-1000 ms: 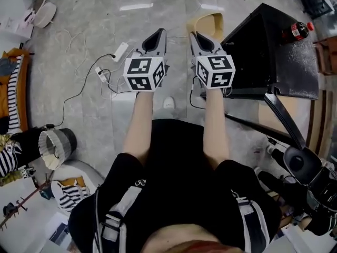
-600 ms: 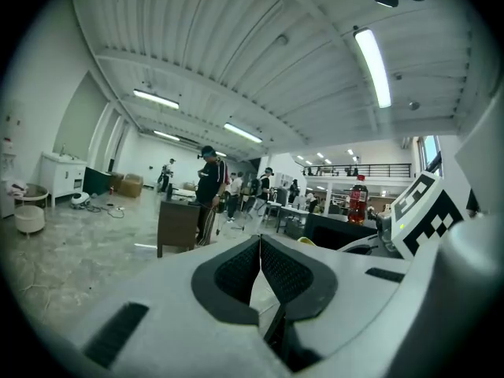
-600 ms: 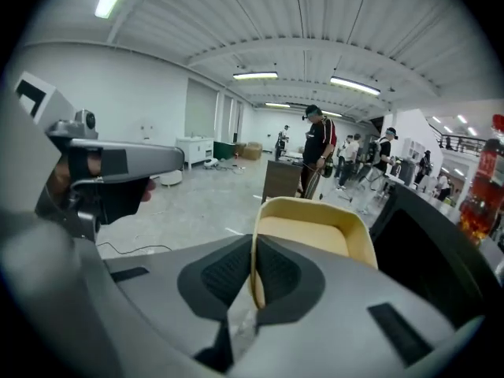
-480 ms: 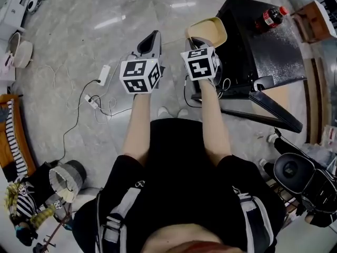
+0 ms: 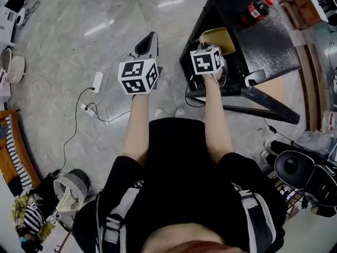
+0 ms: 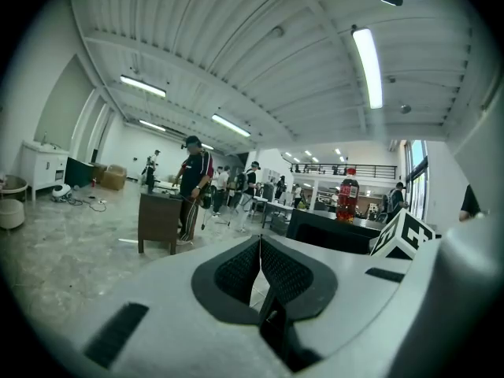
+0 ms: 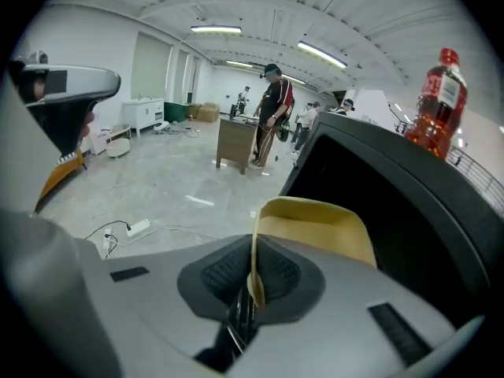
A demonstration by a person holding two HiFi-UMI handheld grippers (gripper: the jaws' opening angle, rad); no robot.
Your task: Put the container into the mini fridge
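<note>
A power strip [image 5: 97, 81] lies on the grey floor [image 5: 63, 41] at the far left, its cable trailing toward the person. The left gripper [image 5: 151, 38] hangs over bare floor, well clear of the fridge. Its fingers [image 6: 236, 270] are pressed together with nothing between them. Just to the right, the right gripper [image 7: 252, 278] has its fingers [image 7: 220, 278] clamped on the near rim of the yellow container [image 7: 315, 227], pinching the thin wall edge-on. The container sits at the dark mouth of the black fridge [image 5: 268, 41]; whether it has crossed the threshold cannot be told. The fridge door [image 5: 263, 96] is swung wide open toward the person. A bottle [image 5: 256, 8] with a red cap stands upright on top of the fridge, at its far right corner.
</note>
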